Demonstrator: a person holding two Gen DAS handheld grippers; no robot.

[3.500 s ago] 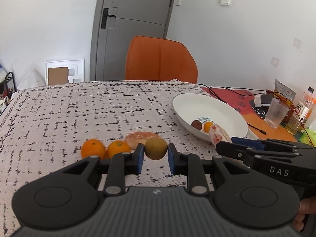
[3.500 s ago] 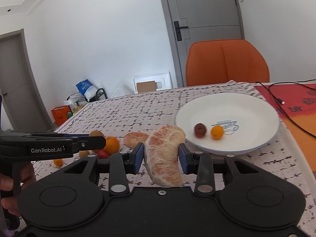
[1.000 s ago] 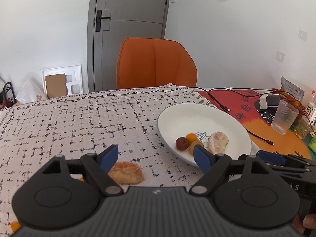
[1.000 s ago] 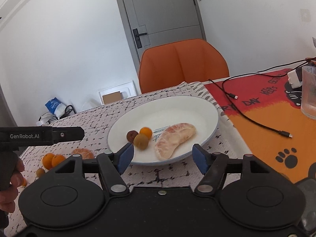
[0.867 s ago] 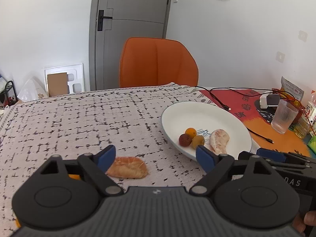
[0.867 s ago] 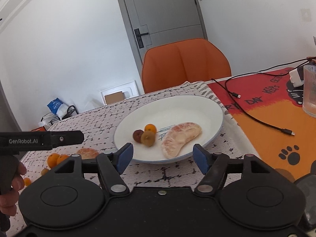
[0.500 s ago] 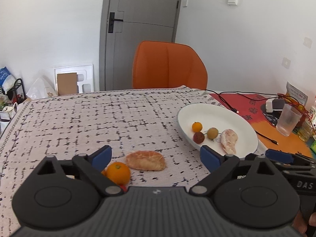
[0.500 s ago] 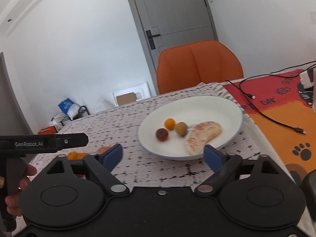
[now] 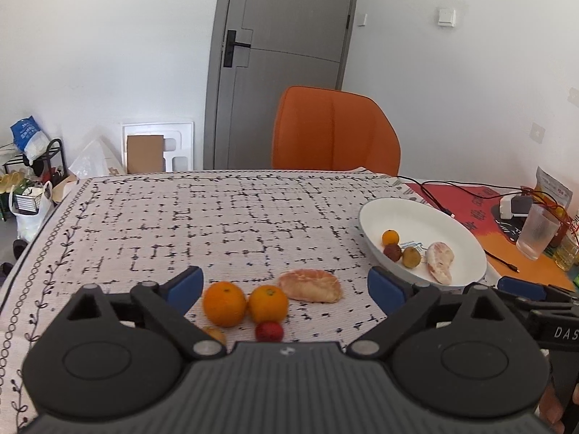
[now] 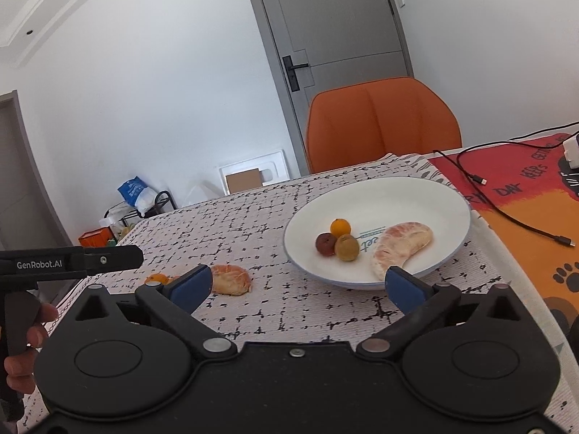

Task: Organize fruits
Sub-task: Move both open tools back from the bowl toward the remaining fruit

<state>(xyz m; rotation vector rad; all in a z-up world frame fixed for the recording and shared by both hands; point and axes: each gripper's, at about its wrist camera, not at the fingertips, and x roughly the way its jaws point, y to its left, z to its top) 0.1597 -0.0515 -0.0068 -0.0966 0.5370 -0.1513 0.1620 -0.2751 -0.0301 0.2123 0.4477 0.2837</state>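
A white plate (image 9: 466,228) (image 10: 434,195) on the patterned tablecloth holds a peeled pomelo segment (image 9: 440,261) (image 10: 400,244), a small orange (image 10: 340,227), a dark red fruit (image 10: 325,243) and a brownish fruit (image 10: 346,247). On the cloth lie two oranges (image 9: 223,302) (image 9: 268,303), another peeled segment (image 9: 311,285) (image 10: 230,279), a small red fruit (image 9: 269,331) and a small yellow fruit (image 9: 215,333). My left gripper (image 9: 284,285) is open and empty above the oranges. My right gripper (image 10: 296,285) is open and empty, just in front of the plate.
An orange chair (image 9: 334,132) stands behind the table. On the right, a red-orange mat (image 10: 535,195) carries cables (image 10: 506,213), a glass (image 9: 538,231) and a charger (image 9: 515,206). Bags and a rack (image 9: 32,166) sit on the floor at left.
Both grippers opened and left the brownish fruit and pomelo segment on the plate. Both have since drawn back; the left one swung left over the oranges.
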